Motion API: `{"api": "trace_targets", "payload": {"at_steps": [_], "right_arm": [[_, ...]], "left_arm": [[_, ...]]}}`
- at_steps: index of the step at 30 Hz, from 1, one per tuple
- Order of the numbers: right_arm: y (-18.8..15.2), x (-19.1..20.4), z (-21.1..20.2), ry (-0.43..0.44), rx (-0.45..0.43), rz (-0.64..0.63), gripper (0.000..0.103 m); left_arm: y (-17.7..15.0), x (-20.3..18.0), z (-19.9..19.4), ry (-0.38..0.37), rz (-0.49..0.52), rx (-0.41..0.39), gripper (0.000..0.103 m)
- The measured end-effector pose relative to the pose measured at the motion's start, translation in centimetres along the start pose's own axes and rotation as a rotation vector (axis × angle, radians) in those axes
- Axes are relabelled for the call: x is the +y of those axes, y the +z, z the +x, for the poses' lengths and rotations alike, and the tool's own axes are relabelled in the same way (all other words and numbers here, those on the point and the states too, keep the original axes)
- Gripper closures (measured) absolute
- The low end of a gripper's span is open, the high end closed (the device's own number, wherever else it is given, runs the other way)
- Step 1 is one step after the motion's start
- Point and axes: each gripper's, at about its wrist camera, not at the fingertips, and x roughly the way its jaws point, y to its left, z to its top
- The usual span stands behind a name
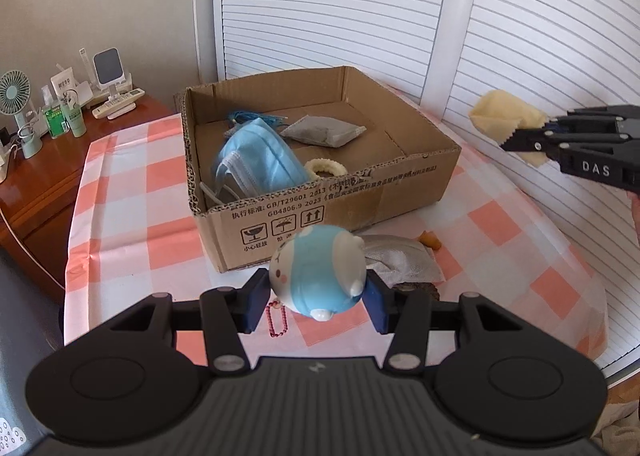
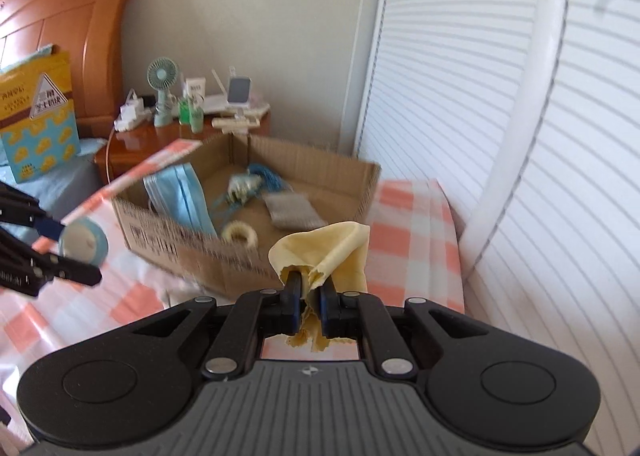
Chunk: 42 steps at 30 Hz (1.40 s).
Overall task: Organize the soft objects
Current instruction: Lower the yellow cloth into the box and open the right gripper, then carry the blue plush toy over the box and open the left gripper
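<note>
A plain beige wall (image 2: 248,16) meets white louvred doors (image 1: 332,4) with a thick white frame (image 2: 520,104), all lit by soft daylight. Against the wall stands a polished wooden nightstand (image 1: 36,184) crowded with a small green fan (image 2: 162,92), bottles (image 1: 56,118), a phone stand (image 1: 107,70) and a remote (image 1: 120,100), and beside it rises a carved wooden headboard (image 2: 80,28) with a yellow duck-print bag (image 2: 38,112) leaning in front of it. A pink-and-white checked cloth (image 1: 132,184) covers the table in the foreground.
</note>
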Motion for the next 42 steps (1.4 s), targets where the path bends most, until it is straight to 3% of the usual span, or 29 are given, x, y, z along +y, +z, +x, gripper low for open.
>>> {"api": "trace_targets", "payload": {"at_steps": [8,10,12,14,16,24,31,42], "right_arm": [[5.7,1.5,3.7,0.050,-0.063,-0.044,0.090],[6.4,1.7,5.1,0.053,-0.051,-0.042,0.073],[6.4,1.7,6.2,0.060,-0.041,-0.031,0.033],[6.0,1.7,6.9,0.063,-0.022,-0.011,0.012],[5.4,1.7,6.7,0.070,-0.029,0.011,0.003],[3.5,1.8,4.9,0.063,0.021,0.044,0.000],[1.7,2.4,3.7,0.032,0.077,0.054,0.000],[0.0,1.9,2.6,-0.020,0.094,0.133,0.000]], "left_arm": [[0.3,0.9,-0.6,0.024,-0.016,-0.022,0.054],[0.4,1.2,-0.7,0.032,-0.022,-0.023,0.054],[0.5,1.5,-0.7,0.041,-0.026,-0.022,0.054],[0.7,1.6,-0.6,0.044,-0.026,-0.021,0.054],[1.0,1.7,-0.6,0.043,-0.023,-0.021,0.054],[3.1,1.2,-0.4,0.016,-0.005,-0.024,0.054],[6.3,-0.3,0.0,0.006,0.073,-0.039,0.054],[14.8,-2.4,5.4,-0.010,0.140,-0.055,0.054]]}}
